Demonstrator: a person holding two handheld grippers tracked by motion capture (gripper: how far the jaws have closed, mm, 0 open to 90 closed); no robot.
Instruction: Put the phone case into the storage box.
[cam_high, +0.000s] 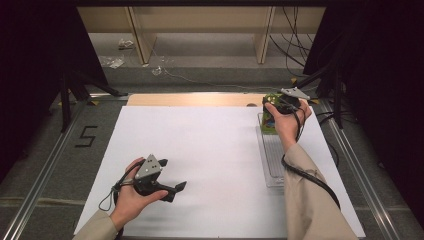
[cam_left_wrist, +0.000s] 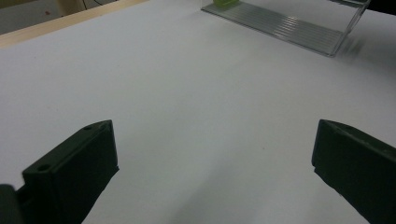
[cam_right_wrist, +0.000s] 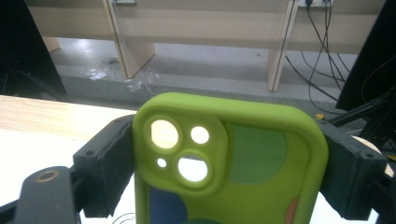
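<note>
Left gripper (cam_high: 172, 176) near edge of the white table (cam_high: 210, 150), jaws spread wide, nothing held; keep it parked. Far right: right gripper (cam_high: 280, 106) clamped across the sides of a green phone case (cam_right_wrist: 229, 163), held above the far end of the clear tray (cam_high: 272, 160). Judgement: keep the squeeze even; lower the case flat, then release

A lab: black curtains (cam_high: 30, 75); loose cables (cam_high: 295, 40); framed table (cam_high: 200, 150).
</note>
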